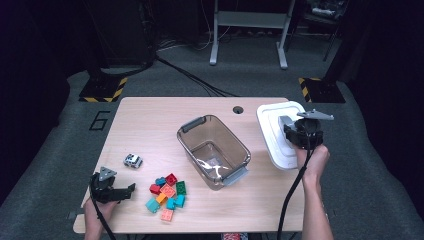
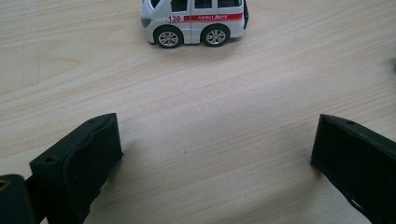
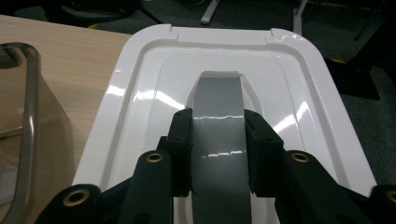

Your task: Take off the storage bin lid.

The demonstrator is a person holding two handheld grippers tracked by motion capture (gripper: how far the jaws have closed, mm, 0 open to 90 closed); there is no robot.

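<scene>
One light wooden table (image 1: pixel 150 120) with a round cable hole near its far edge stands on grey carpet in a dim room; hazard-striped stand bases sit at the upper left and upper right of the high view, cables run across the floor, and a grey metal frame stands at top centre.

The white lid (image 1: pixel 272 127) lies at the right edge of the table, overhanging it slightly, right of the clear storage bin (image 1: pixel 212 150). Its long axis runs from the near edge toward the far edge, tilted a little leftward at the top. The grey handle (image 3: pixel 219 116) along its middle follows that same axis.

The right gripper (image 3: pixel 218 149) is clamped on the grey handle, one jaw pressing each side, as the right gripper view shows close up; the high view gives just the gripper's body over the lid. The left gripper (image 2: pixel 212 158) rests at the lower left of the high view with jaws wide apart and nothing between them. Its own view reveals red lettering on the toy ambulance (image 2: pixel 194 21), which from above is a small white car beside a cluster of coloured building bricks (image 1: pixel 167 196)
</scene>
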